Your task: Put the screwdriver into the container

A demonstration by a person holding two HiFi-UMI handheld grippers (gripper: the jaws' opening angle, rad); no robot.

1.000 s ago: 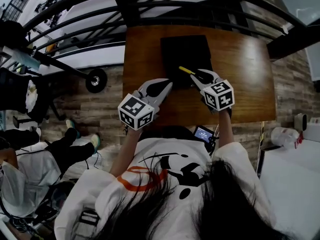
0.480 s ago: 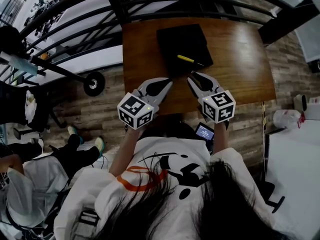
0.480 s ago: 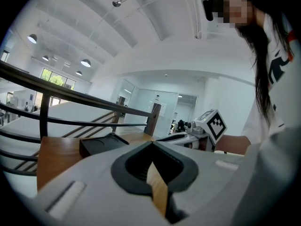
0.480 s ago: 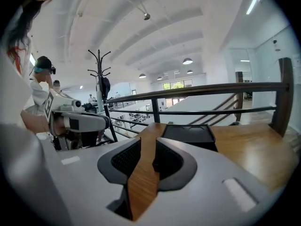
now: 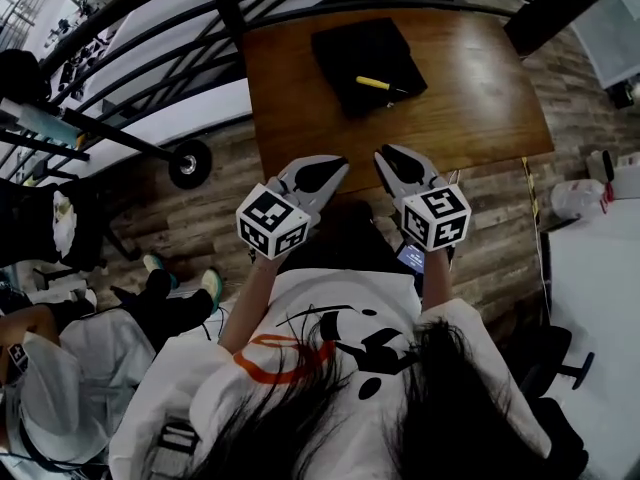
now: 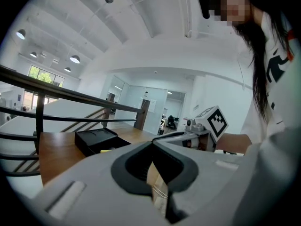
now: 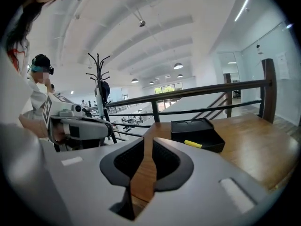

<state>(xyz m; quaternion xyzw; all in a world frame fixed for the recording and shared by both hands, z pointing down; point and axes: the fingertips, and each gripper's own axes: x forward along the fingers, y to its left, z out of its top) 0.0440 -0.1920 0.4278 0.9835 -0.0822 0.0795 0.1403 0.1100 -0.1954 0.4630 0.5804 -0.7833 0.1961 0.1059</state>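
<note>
The yellow screwdriver (image 5: 374, 83) lies inside the black container (image 5: 350, 48) on the far part of the wooden table (image 5: 480, 98). It also shows in the right gripper view as a yellow bar (image 7: 193, 144) in the container (image 7: 197, 128). My right gripper (image 5: 383, 154) hangs by the table's near edge, well short of the container, jaws a narrow gap apart and empty (image 7: 147, 140). My left gripper (image 5: 338, 164) hovers beside it, its tips touching on nothing (image 6: 153, 144). The left gripper view shows the container (image 6: 94, 140) to the left.
A black metal railing (image 5: 150, 78) runs behind and left of the table. A wheel (image 5: 190, 161) stands on the plank floor at the left. A person sits low at the left (image 5: 60, 358). A coat stand (image 7: 99, 88) rises beyond the railing.
The right gripper has drawn back from the screwdriver, which stays in the container. Both grippers now sit nearer the table's front edge, and the table looks farther away.
</note>
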